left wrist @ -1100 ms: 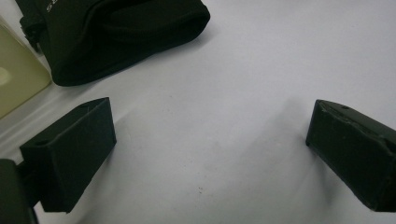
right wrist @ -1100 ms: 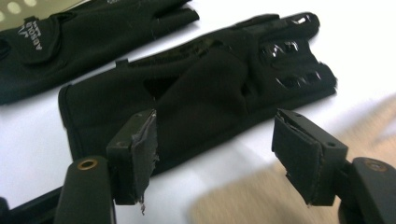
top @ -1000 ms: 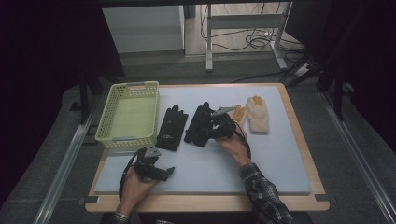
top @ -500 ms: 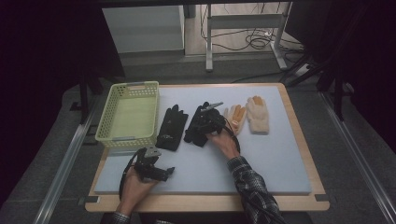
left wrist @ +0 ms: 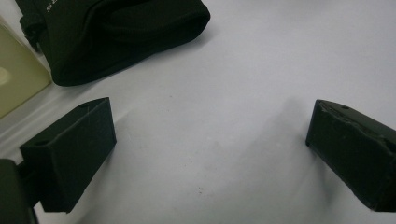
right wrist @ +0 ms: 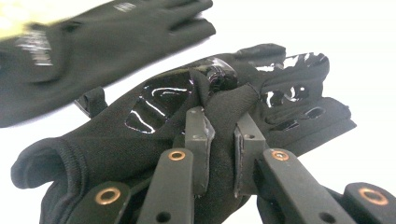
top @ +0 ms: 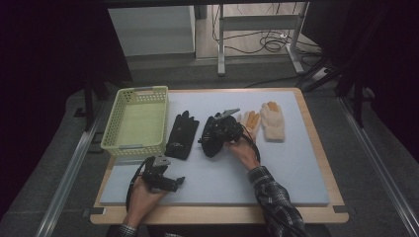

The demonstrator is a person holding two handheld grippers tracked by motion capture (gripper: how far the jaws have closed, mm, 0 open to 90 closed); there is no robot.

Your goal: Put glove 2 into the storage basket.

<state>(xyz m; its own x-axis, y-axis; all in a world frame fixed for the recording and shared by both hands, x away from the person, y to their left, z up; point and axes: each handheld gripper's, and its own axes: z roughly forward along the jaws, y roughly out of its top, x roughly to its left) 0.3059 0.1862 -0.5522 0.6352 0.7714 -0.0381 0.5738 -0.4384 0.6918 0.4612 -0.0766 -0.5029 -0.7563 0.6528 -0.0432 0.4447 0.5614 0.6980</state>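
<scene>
Two black gloves lie on the grey mat. The left black glove [top: 182, 134] [right wrist: 93, 42] [left wrist: 116, 32] lies flat beside the basket. My right gripper [top: 221, 129] [right wrist: 224, 140] is shut on a fold of the right black glove [top: 213, 140] [right wrist: 154, 135], which has glossy patches on its palm. Right of them lie two pale gloves, one with orange fingers [top: 250, 121] and a cream one [top: 272, 121]. My left gripper [top: 170, 181] [left wrist: 210, 149] rests open near the mat's front left, with nothing between its jaws.
A pale green plastic basket [top: 111, 129] stands at the mat's left side and holds nothing. The grey mat [top: 291, 173] covers a wooden table. Cables and metal frame legs lie on the floor behind the table.
My right gripper moved left from the orange-fingered glove onto the right black glove and shut on its fabric. The left gripper stayed in place.
</scene>
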